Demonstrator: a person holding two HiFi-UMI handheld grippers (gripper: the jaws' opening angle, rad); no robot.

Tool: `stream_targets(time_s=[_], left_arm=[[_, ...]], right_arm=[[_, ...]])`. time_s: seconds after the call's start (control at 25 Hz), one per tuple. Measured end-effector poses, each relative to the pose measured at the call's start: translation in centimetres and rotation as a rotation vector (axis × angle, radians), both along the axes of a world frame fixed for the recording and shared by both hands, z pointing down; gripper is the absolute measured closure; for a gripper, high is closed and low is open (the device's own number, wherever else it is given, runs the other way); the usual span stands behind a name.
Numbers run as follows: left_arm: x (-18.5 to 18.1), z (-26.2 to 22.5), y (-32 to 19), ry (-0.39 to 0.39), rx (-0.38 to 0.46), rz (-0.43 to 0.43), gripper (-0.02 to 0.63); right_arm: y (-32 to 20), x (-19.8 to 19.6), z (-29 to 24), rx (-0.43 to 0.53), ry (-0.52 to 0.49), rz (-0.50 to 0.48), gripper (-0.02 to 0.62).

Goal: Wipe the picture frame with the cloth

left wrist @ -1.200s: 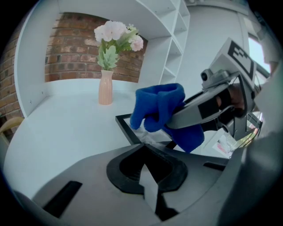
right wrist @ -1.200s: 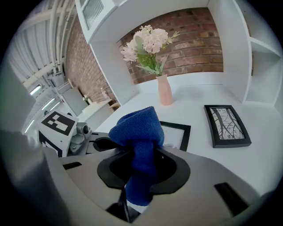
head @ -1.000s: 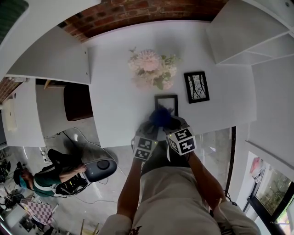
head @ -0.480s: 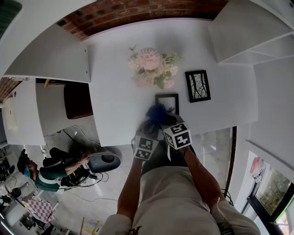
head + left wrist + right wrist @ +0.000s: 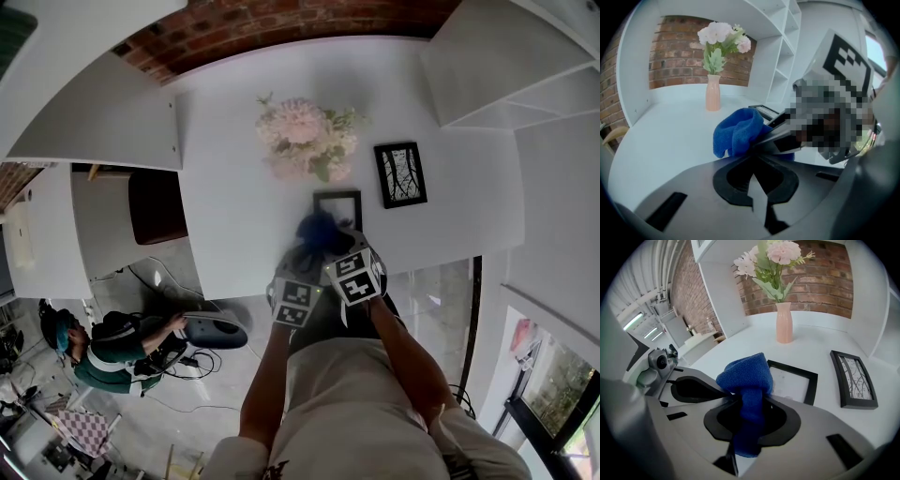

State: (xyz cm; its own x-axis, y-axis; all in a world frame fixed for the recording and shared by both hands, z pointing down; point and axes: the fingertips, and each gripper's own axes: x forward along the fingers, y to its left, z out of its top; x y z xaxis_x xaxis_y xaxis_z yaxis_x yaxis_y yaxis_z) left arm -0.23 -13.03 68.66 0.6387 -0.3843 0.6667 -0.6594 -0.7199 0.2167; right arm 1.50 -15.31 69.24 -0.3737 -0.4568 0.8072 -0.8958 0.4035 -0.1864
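Note:
A blue cloth (image 5: 746, 376) is bunched in my right gripper (image 5: 747, 398), which is shut on it; one end hangs down through the jaws. Just beyond the cloth a black picture frame (image 5: 793, 379) lies flat on the white table (image 5: 234, 206); in the head view the frame (image 5: 338, 205) lies right behind the cloth (image 5: 318, 230). My left gripper (image 5: 756, 153) looks shut, with its tips against the cloth (image 5: 738, 131) from the left. I cannot tell whether it pinches any fabric.
A second black frame (image 5: 400, 174) with a tree print lies to the right. A pink vase of flowers (image 5: 305, 141) stands behind. White shelves (image 5: 497, 66) rise at the right and a brick wall at the back. A person (image 5: 108, 349) crouches on the floor at the left.
My right gripper has shifted a little left and forward, closer to the left one, carrying the cloth with it. The person on the floor has moved.

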Motion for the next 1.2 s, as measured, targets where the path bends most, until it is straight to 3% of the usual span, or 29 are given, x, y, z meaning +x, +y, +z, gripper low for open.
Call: stream_targets(time_s=[0.88,1.2], left_arm=[[0.0,-0.1,0.0,-0.006,-0.001,-0.024,0.609],[-0.1,-0.1,0.0,-0.003,0.0,-0.023,0.609]], right_arm=[[0.1,5.4,-1.4,0.0,0.073,0.117,0.515],[0.7,11.1,-1.3,-0.013,0.141,0.21,0.515]])
